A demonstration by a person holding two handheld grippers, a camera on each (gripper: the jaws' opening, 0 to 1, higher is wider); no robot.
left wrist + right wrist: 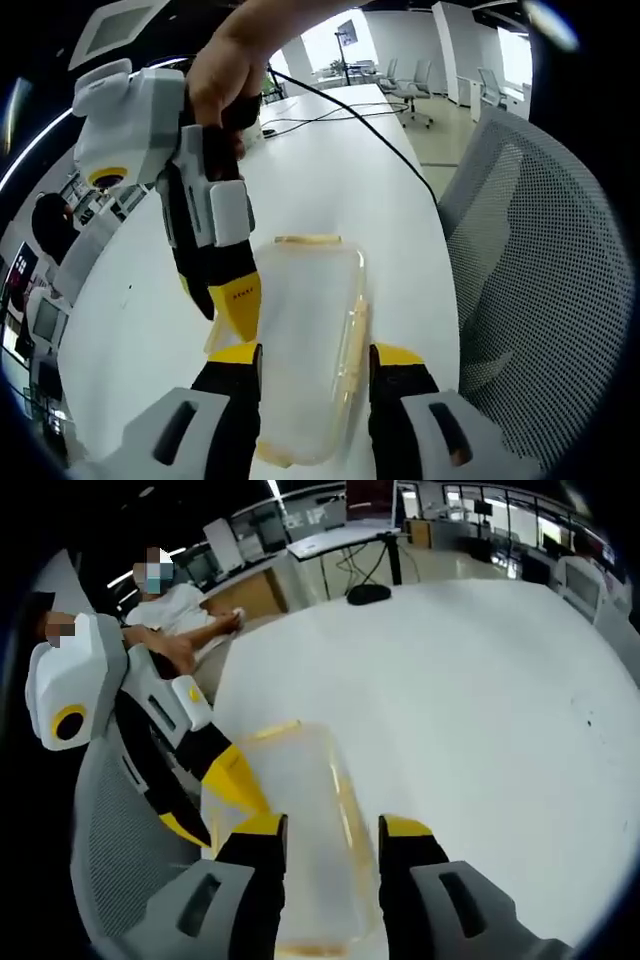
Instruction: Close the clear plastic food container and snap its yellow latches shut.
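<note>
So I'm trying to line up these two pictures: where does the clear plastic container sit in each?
Left gripper view: clear plastic container, low centre, between that view's own jaws.
Right gripper view: container, low centre, again between the jaws.
Shared landmark: the white table under it.

White table (330, 170) carrying black cables (350, 110); grey mesh chair (540, 270) standing beside it; seated person (175, 615) sitting behind; office chairs (410, 85) standing beyond.
</note>
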